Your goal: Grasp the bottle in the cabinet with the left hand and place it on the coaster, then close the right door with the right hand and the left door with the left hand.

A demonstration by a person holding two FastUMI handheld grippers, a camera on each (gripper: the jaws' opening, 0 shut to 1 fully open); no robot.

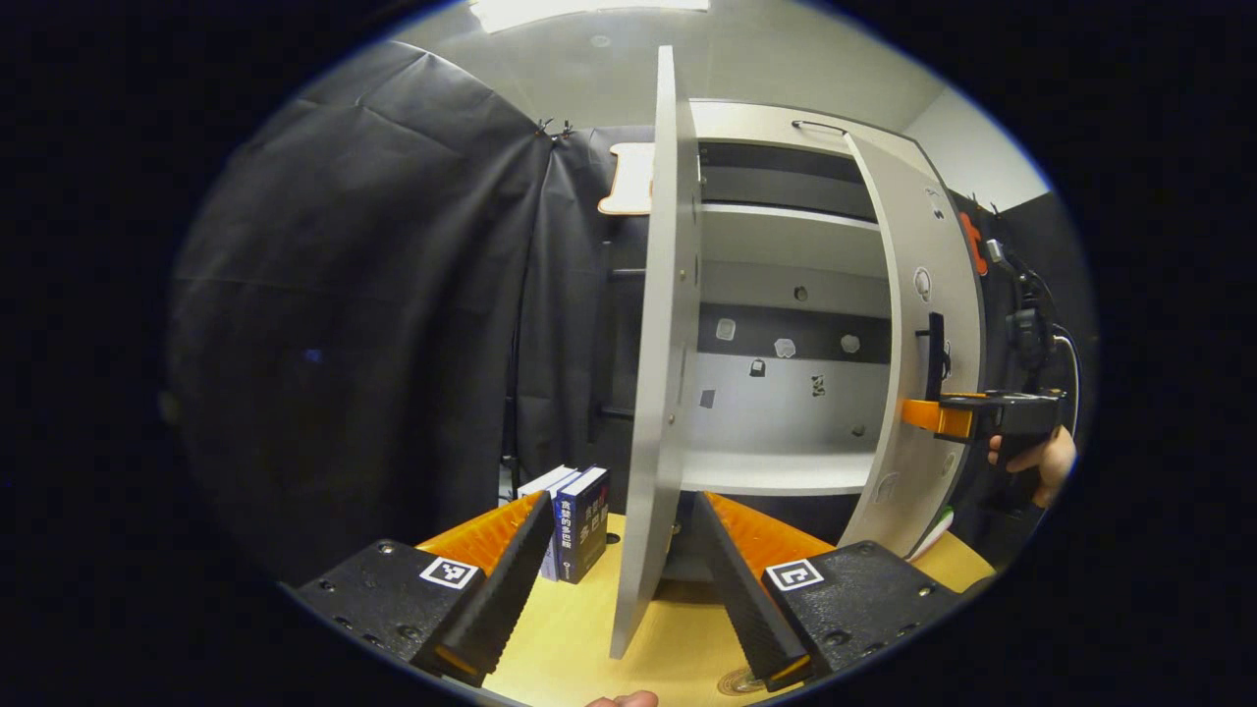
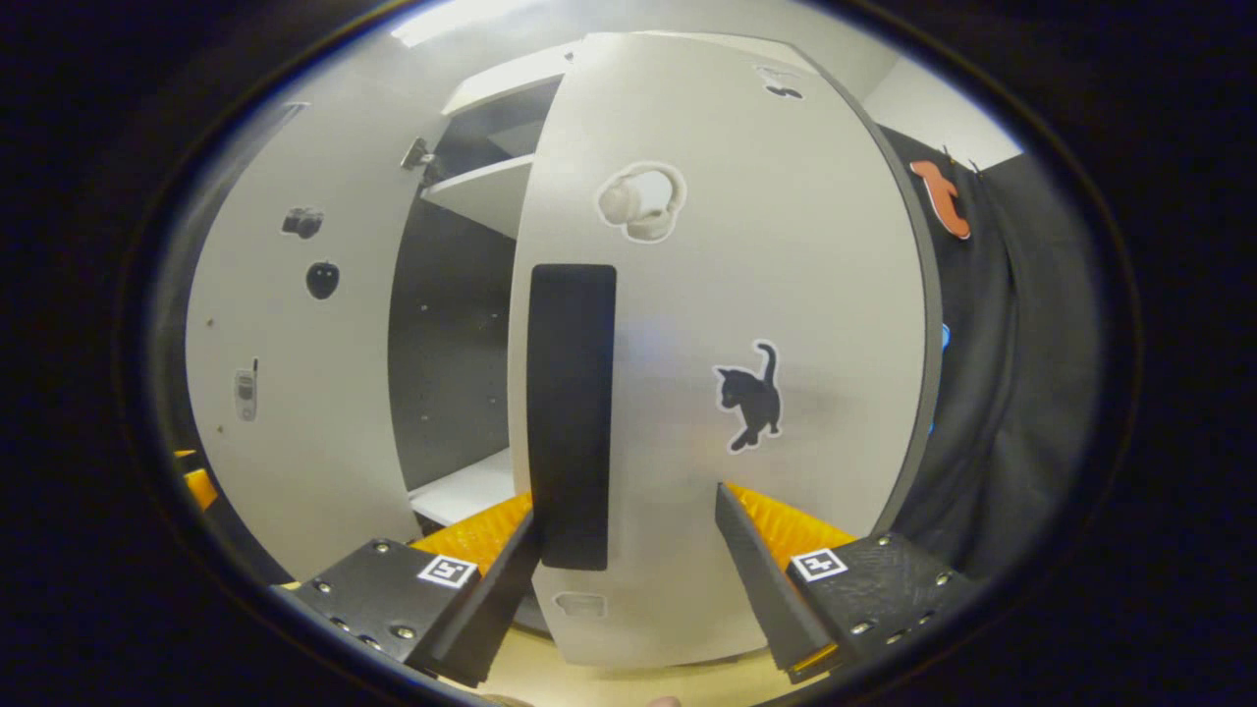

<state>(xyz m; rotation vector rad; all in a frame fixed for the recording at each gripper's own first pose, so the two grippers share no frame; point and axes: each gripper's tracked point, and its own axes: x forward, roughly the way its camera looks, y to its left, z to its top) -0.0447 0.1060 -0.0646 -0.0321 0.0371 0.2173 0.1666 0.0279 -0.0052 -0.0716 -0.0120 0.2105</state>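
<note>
In the left gripper view the white cabinet (image 1: 786, 471) stands with both doors ajar. Its left door (image 1: 658, 393) is edge-on between the spread fingers of my left gripper (image 1: 621, 501), which is open. Farther right, the right door (image 1: 918, 295) carries a black handle (image 1: 935, 353). The right gripper (image 1: 928, 414), held by a hand (image 1: 1041, 462), is at that door below the handle. In the right gripper view my right gripper (image 2: 627, 503) is open against the right door's front (image 2: 786, 295). Its left finger (image 2: 491, 579) sits beside the handle (image 2: 572, 412).
Books (image 1: 574, 520) stand on the wooden table (image 1: 570, 628) left of the left door. A small round brown disc (image 1: 738, 679) peeks out by the left gripper's finger at the bottom edge. The left door's inner face (image 2: 295, 393) bears stickers. Black cloth (image 1: 373, 324) hangs on both sides.
</note>
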